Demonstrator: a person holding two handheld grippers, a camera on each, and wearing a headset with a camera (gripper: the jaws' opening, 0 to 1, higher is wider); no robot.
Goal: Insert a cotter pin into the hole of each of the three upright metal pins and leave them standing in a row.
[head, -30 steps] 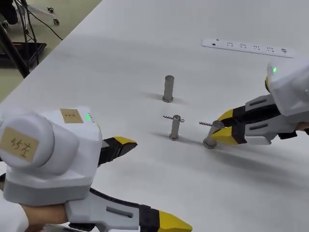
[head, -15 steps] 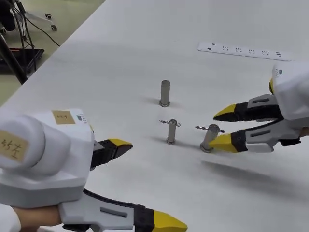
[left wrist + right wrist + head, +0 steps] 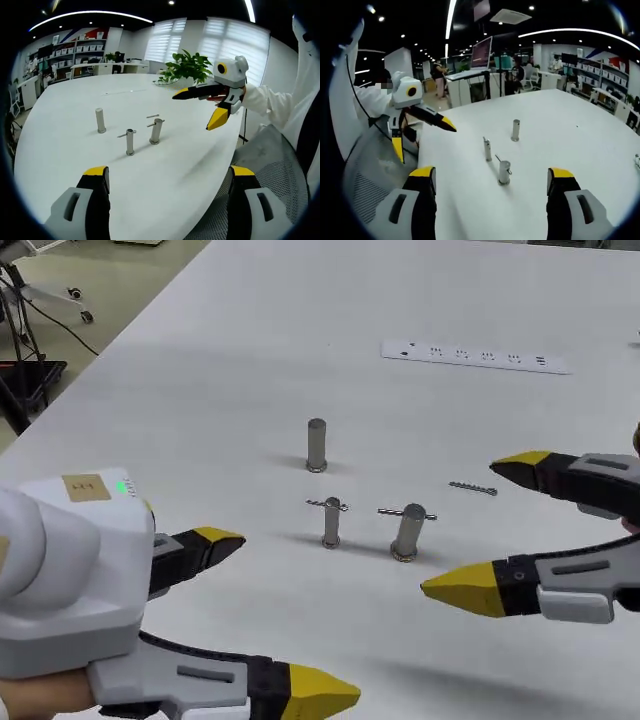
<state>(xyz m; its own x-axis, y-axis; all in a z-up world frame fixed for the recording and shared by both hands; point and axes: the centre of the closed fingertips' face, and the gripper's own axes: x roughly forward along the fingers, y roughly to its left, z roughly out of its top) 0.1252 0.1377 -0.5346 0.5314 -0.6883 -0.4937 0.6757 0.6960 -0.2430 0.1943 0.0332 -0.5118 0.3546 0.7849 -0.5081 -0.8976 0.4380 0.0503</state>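
Metal near pin (image 3: 407, 532) and middle pin (image 3: 331, 524) on the tabletop (image 3: 250, 360) have cotter pins in. The far pin (image 3: 316, 445) has none yet. A loose cotter pin (image 3: 472, 488) lies close by. The left gripper (image 3: 290, 618) and right gripper (image 3: 462, 528) have jaws spread wide, holding nothing.

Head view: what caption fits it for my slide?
Open left gripper and right gripper beside three upright pins; two hold cotter pins, one spare lies loose.

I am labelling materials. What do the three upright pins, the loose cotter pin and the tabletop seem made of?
The upright pins look like bare metal, probably steel: grey with a dull sheen. The loose cotter pin looks like thin grey metal wire. The tabletop is matte white, perhaps laminate; the look leaves it open.
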